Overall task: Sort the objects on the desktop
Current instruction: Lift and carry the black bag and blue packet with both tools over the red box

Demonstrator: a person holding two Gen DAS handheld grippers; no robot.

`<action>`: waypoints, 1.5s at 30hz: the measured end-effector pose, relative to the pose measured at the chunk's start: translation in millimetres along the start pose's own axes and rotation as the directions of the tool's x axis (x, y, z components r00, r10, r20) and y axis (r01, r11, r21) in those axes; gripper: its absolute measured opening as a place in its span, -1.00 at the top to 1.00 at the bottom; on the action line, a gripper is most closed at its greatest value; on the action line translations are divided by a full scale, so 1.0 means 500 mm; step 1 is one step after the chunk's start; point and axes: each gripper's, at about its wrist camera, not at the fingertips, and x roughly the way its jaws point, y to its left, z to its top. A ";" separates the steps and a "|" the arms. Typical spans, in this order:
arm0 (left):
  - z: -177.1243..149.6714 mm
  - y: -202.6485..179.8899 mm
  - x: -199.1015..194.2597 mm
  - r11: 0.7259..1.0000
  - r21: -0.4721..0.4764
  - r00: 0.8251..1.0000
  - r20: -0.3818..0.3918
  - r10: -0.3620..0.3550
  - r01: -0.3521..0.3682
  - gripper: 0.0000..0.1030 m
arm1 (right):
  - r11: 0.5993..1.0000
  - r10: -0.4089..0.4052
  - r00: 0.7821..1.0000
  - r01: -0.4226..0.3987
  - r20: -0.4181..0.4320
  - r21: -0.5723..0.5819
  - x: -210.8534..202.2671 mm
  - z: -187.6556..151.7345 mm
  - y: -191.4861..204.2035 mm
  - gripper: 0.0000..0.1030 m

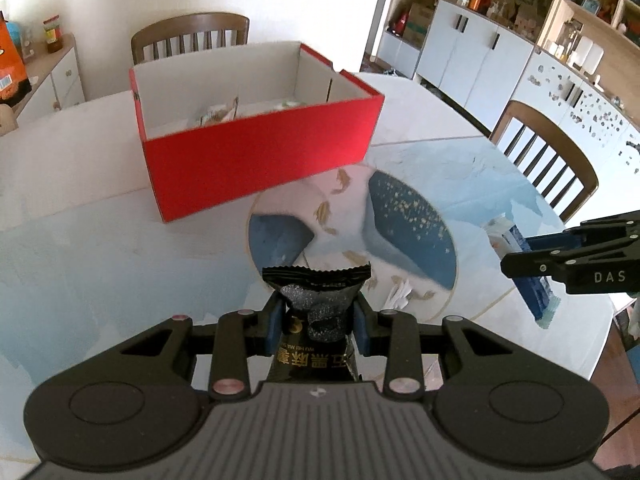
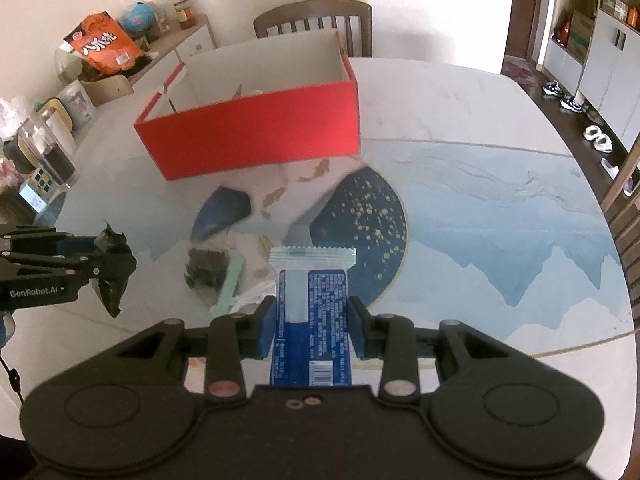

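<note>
The left gripper point(image 1: 316, 314) has its jaws clamped on a black snack packet point(image 1: 318, 300), lifted above the tabletop point(image 1: 120, 264). Beyond stands the red box point(image 1: 256, 152). The right gripper point(image 2: 312, 322) pinches a blue-and-white packet point(image 2: 312, 308), also held aloft.

Left gripper point(image 1: 316, 316): my jaws clamped on a packet, low centre, angled down
Right gripper point(image 2: 312, 320): likewise

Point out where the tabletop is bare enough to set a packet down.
Bare: the table right of the red box, over the pale blue mountain print to the far edge, and the strip left of the box. Crowded: the patch in front of the box, where a dark packet, a mint-green stick and white wrappers lie.
</note>
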 end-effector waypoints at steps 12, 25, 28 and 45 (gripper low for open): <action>0.086 -0.004 -0.032 0.999 -0.007 0.997 0.055 0.048 -0.048 0.35 | 1.000 -0.006 0.996 0.007 0.084 -0.012 -0.037 0.077 0.028 0.30; 0.193 0.029 -0.046 0.995 -0.049 0.989 0.117 0.087 -0.082 0.35 | 0.999 -0.042 0.983 0.044 0.178 -0.010 -0.045 0.179 0.057 0.30; 0.215 0.039 -0.045 0.994 -0.051 0.987 0.129 0.098 -0.092 0.35 | 0.999 -0.041 0.982 0.043 0.187 -0.007 -0.041 0.201 0.059 0.30; 0.335 0.102 -0.020 0.990 -0.061 0.975 0.171 0.138 -0.130 0.35 | 0.998 -0.046 0.974 0.053 0.222 -0.026 -0.008 0.313 0.090 0.30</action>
